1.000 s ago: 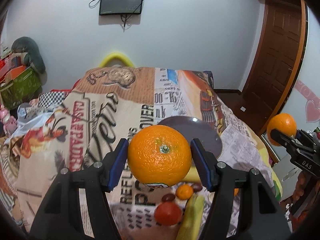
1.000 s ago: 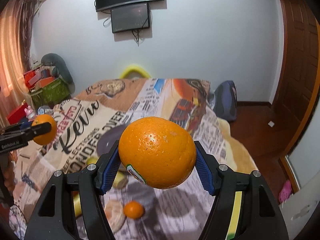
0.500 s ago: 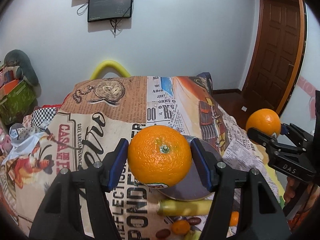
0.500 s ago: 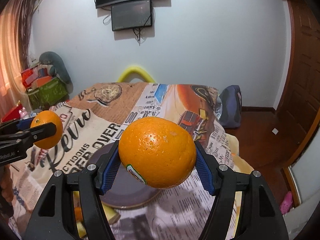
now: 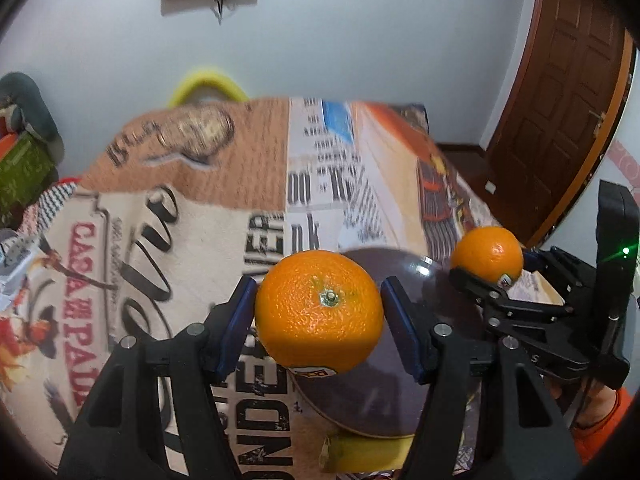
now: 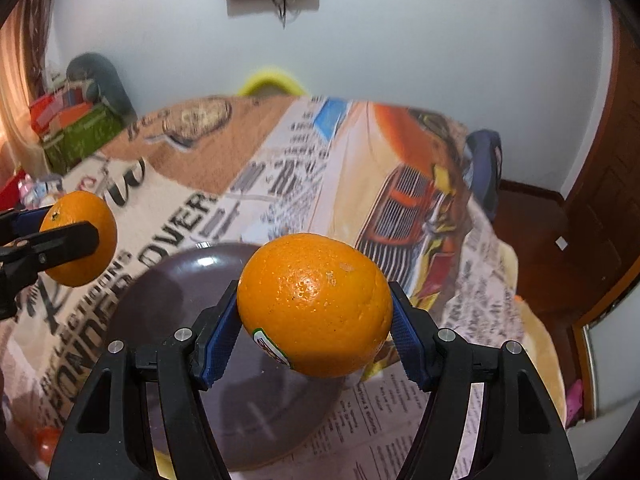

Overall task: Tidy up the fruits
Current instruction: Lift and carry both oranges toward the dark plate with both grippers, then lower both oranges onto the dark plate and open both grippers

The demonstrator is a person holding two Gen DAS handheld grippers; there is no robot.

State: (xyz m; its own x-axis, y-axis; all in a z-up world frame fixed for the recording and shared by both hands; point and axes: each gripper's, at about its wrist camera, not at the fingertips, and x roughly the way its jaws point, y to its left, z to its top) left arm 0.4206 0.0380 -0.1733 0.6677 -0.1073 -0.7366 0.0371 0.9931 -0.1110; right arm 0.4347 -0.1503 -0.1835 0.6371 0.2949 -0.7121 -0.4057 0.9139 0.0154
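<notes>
My left gripper point(image 5: 319, 322) is shut on a large orange point(image 5: 319, 311), stem end facing the camera, held above the near edge of a dark purple plate point(image 5: 384, 396). My right gripper point(image 6: 314, 332) is shut on a second orange point(image 6: 315, 305) with a sticker, held above the same plate point(image 6: 168, 292). Each gripper shows in the other's view: the right one point(image 5: 486, 268) with its orange point(image 5: 487, 255) at the right, the left one point(image 6: 76, 236) with its orange point(image 6: 79, 238) at the left. Both oranges hang over the plate, apart from each other.
The plate lies on a table covered with a printed newspaper-style cloth point(image 5: 192, 240). A banana point(image 5: 360, 450) lies at the plate's near edge. A small red fruit point(image 6: 47, 442) sits at the lower left. A wooden door point(image 5: 560, 112) stands at the right, and clutter point(image 6: 72, 128) at the left.
Both grippers moved forward over the table and closer together with their oranges. The plate now lies right under them, and the small fruits near the front edge have mostly left view.
</notes>
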